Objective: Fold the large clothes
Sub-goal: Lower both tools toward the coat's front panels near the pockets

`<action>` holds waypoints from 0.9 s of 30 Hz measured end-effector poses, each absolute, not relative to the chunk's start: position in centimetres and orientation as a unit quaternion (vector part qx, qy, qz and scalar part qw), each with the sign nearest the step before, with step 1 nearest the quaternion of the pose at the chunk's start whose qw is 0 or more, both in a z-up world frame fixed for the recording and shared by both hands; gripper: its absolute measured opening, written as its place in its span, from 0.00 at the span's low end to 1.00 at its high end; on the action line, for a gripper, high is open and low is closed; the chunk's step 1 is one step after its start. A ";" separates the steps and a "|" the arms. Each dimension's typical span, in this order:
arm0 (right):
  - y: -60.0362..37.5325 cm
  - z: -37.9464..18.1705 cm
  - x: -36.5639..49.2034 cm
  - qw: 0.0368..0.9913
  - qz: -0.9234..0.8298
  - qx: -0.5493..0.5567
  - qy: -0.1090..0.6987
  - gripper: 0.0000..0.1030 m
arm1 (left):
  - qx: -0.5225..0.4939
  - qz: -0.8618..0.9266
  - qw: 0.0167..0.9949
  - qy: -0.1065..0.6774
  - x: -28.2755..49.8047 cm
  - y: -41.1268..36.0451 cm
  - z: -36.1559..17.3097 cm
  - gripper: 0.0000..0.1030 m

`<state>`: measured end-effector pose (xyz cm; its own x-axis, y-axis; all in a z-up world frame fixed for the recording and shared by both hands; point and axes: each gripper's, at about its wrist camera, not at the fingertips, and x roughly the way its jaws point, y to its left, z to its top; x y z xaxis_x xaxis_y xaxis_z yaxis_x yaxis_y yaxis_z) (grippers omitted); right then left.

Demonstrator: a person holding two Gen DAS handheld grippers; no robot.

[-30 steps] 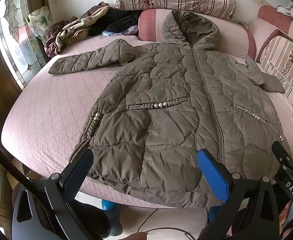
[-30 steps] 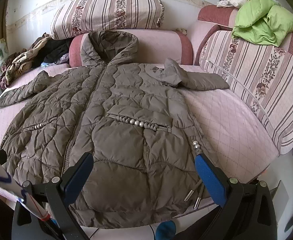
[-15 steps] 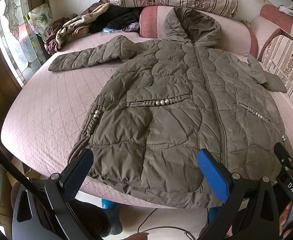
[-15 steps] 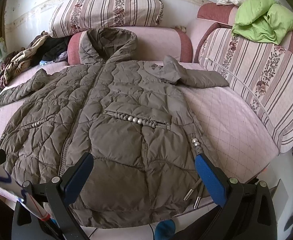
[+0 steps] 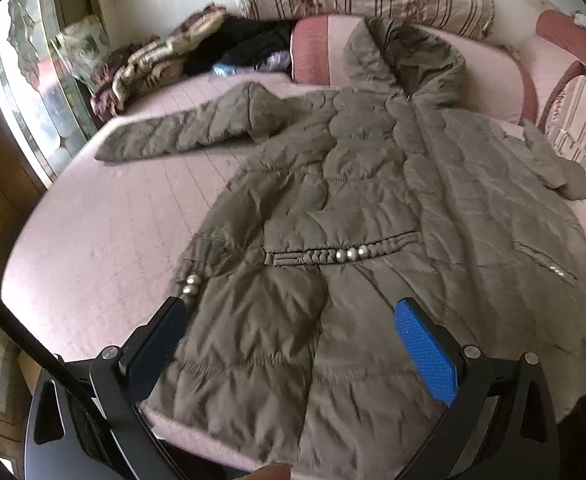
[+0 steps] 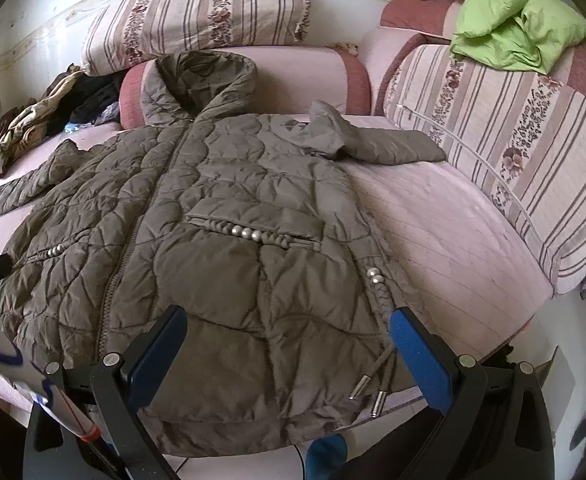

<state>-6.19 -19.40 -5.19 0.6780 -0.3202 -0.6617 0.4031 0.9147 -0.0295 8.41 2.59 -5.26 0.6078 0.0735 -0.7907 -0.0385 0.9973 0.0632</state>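
Left wrist view
Bed: pink quilted bed [image 5: 105, 240] fills the room's middle, with a stained-glass window [image 5: 33, 92] at 9 o'clock.
Coat: an olive quilted hooded coat [image 5: 373, 216] lies face up, zipped, its hood at 12 o'clock against a pink bolster [image 5: 321, 40]; one sleeve stretches toward 10 o'clock.
Clutter: a heap of clothes [image 5: 165, 68] sits at 11 o'clock.
Left claw [image 5: 293, 344]: released, jaws spread wide over the coat's lower hem at 6 o'clock, gripping nothing.

Right wrist view
Backdrop: striped floral cushions [image 6: 197, 12] at 12 o'clock and 3 o'clock; a green garment [image 6: 513, 32] lies on top at 1 o'clock.
Coat [image 6: 221, 216]: spread flat, its other sleeve folded toward 2 o'clock; drawstring ends [image 6: 369, 392] dangle at the hem.
Right claw [image 6: 289, 348]: released, jaws apart above the hem's corner at 6 o'clock, holding nothing.
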 end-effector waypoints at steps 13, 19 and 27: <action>-20.4 -6.1 -5.5 0.903 -0.220 0.050 0.365 1.00 | 0.034 0.044 0.869 0.492 12.4 3.7 -11.3 1.00; -21.5 -4.3 -6.9 0.900 -0.251 0.055 0.353 1.00 | 0.037 0.048 0.872 0.486 12.2 3.6 -11.8 1.00; -22.6 -3.5 -8.9 0.891 -0.281 0.065 0.351 1.00 | 0.044 0.043 0.874 0.482 11.6 3.5 -11.8 1.00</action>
